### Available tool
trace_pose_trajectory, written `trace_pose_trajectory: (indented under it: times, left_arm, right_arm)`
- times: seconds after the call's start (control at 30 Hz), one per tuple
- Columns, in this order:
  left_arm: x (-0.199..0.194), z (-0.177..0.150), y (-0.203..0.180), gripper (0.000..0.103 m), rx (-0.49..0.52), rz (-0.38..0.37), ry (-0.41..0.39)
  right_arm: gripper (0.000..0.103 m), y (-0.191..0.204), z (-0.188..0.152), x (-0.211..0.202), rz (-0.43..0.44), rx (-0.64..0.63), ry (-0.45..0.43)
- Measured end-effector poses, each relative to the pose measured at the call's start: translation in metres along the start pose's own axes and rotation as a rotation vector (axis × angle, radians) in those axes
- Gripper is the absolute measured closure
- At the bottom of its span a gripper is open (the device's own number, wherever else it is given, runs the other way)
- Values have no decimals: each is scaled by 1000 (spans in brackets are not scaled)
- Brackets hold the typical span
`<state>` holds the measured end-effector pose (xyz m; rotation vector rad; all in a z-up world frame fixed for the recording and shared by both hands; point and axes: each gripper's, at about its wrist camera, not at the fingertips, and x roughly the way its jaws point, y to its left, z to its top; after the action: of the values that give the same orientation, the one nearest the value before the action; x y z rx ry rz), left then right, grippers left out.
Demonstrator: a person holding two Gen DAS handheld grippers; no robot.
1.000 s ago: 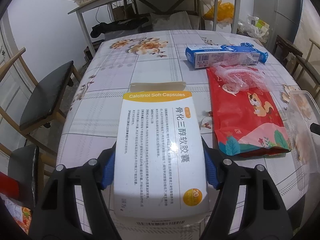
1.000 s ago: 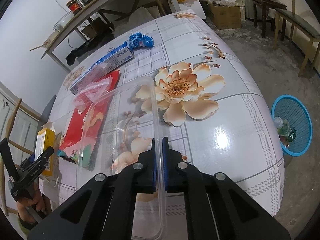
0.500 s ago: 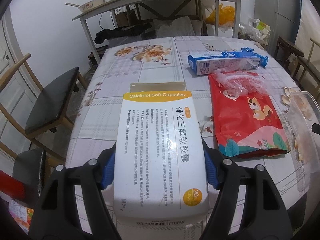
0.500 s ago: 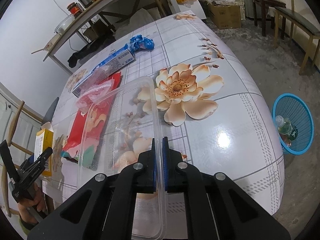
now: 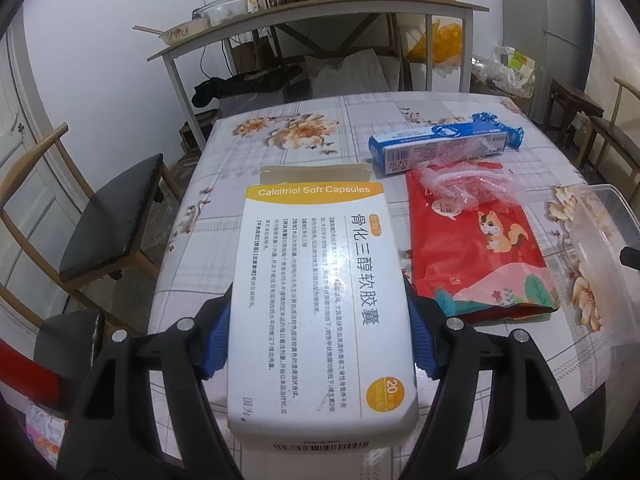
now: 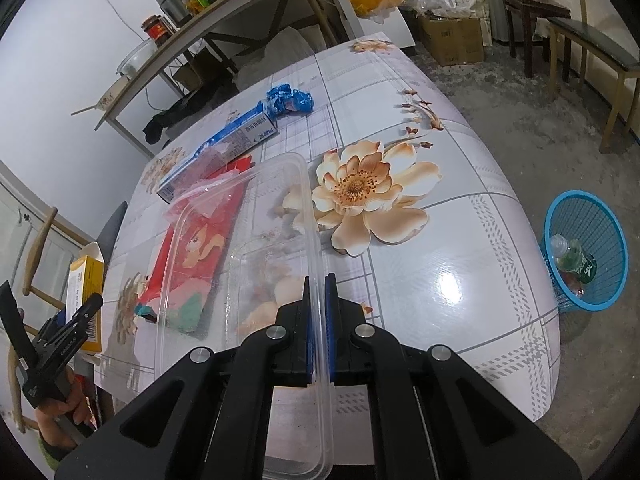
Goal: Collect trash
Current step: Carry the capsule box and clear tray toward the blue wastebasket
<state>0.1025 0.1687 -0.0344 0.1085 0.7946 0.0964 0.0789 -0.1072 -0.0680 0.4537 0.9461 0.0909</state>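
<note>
The capsule box (image 5: 320, 300) is clamped by the left gripper (image 5: 320, 344), the clear tray (image 6: 248, 264) is pinched by the right gripper (image 6: 319, 332); carrying to the blue basket (image 6: 582, 252) is judged next.

White medicine box (image 5: 320, 300) with a yellow band, red squirrel-print bag (image 5: 476, 248), blue-white carton (image 5: 436, 146), peach flowers on the grey-checked tablecloth (image 6: 420, 128), blue basket (image 6: 584, 252).

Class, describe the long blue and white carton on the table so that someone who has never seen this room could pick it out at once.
Start at the flower-patterned table and look to its far side, past the red squirrel-print bag. The blue and white carton lies flat just beyond that bag's far end, with a crumpled blue wrapper at one end. It is the only long, narrow box there; the other box is white and yellow.
</note>
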Motion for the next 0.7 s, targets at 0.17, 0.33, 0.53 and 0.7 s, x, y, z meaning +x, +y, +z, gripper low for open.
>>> trace_pose_trajectory:
  times: [0.17,0.33,0.53,0.7]
  left_arm:
    - [-15,3,-5,35,9,-12,-28]
    - [-29,12,-18,35,31,-44,-59]
    - [-42,24,-45,35,69,-129,-87]
    - [-51,40,-82,35,114,-246,-102]
  right_arm:
    - [98,-1,-2,-8,9,2,-16]
    - [98,-6,-2,-20,19,8,-42]
    - [98,-23,-6,-37,18,43,-76]
    - [98,-48,-10,-53,4,102,-110]
